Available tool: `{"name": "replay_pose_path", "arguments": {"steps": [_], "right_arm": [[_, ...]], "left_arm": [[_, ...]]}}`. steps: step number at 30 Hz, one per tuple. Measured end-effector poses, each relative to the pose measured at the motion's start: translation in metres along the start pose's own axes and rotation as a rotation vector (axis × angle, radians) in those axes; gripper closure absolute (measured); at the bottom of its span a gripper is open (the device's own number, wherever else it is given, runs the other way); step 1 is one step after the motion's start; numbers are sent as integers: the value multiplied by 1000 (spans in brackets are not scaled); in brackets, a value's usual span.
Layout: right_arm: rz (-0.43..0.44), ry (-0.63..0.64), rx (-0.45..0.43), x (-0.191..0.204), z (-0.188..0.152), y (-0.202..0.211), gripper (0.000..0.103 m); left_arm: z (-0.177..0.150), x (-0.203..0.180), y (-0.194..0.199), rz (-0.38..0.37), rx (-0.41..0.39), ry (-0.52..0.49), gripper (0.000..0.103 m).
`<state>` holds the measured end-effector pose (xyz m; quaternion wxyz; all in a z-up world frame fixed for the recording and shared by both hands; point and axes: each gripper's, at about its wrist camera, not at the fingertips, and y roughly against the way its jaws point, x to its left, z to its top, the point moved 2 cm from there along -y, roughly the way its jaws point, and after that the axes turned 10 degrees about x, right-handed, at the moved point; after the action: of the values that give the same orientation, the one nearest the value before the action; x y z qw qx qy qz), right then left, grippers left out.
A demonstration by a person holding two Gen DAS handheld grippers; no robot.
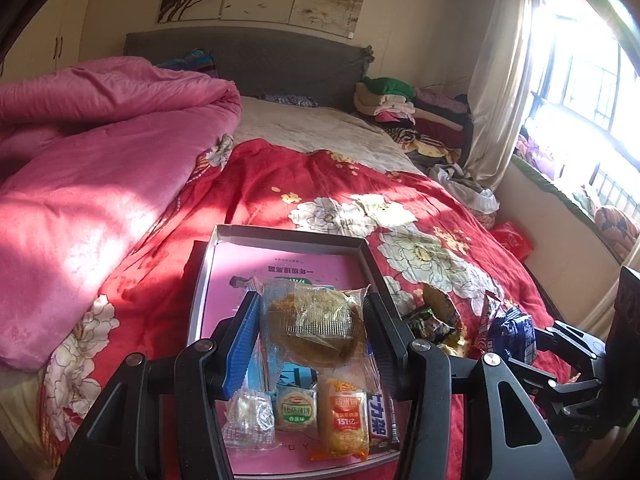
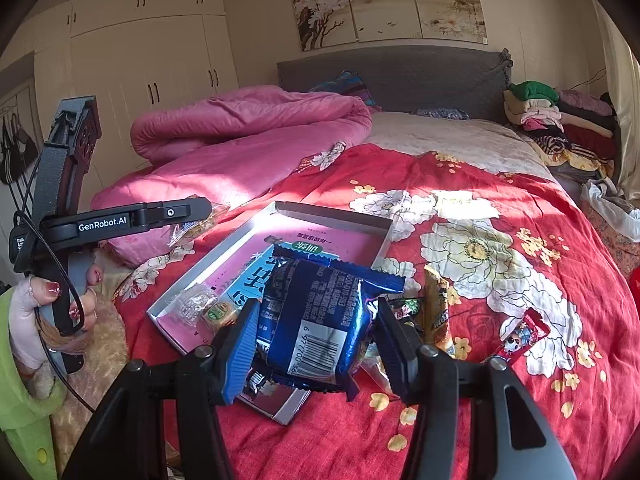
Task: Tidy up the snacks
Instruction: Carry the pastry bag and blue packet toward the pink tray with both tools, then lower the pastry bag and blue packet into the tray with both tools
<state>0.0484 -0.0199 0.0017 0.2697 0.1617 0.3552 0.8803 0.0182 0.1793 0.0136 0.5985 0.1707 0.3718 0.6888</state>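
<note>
Left hand-held gripper (image 1: 310, 330) clamps clear-wrapped pastry (image 1: 312, 324) above shallow box (image 1: 280, 236) on bed (image 1: 400, 200); right hand-held gripper (image 2: 314, 338) clamps blue foil packet (image 2: 316, 320) near box edge. Both probably light, crinkly, slippery, crushable: grip mid-body, gently.

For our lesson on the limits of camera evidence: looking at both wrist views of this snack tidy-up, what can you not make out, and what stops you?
- Left wrist view: tray floor beneath the clear-wrapped pastry is hidden by the pastry and left claw.
- Right wrist view: the tray's near corner is hidden behind the blue snack packet.
- Left wrist view: window is blown out by glare.
- Right wrist view: the loose snacks' labels are too small to read.
</note>
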Motion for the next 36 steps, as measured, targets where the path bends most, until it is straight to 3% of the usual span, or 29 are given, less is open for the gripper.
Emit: {"name": "replay_pose_path", "arguments": {"steps": [15,36], "right_arm": [[23,54,20,24,3,-11,47],[30,53,67,31,1,-31,47]], "left_arm": [[-3,9,-3,5,66,7,49],[-37,9,-35,27,266,1,49]]}}
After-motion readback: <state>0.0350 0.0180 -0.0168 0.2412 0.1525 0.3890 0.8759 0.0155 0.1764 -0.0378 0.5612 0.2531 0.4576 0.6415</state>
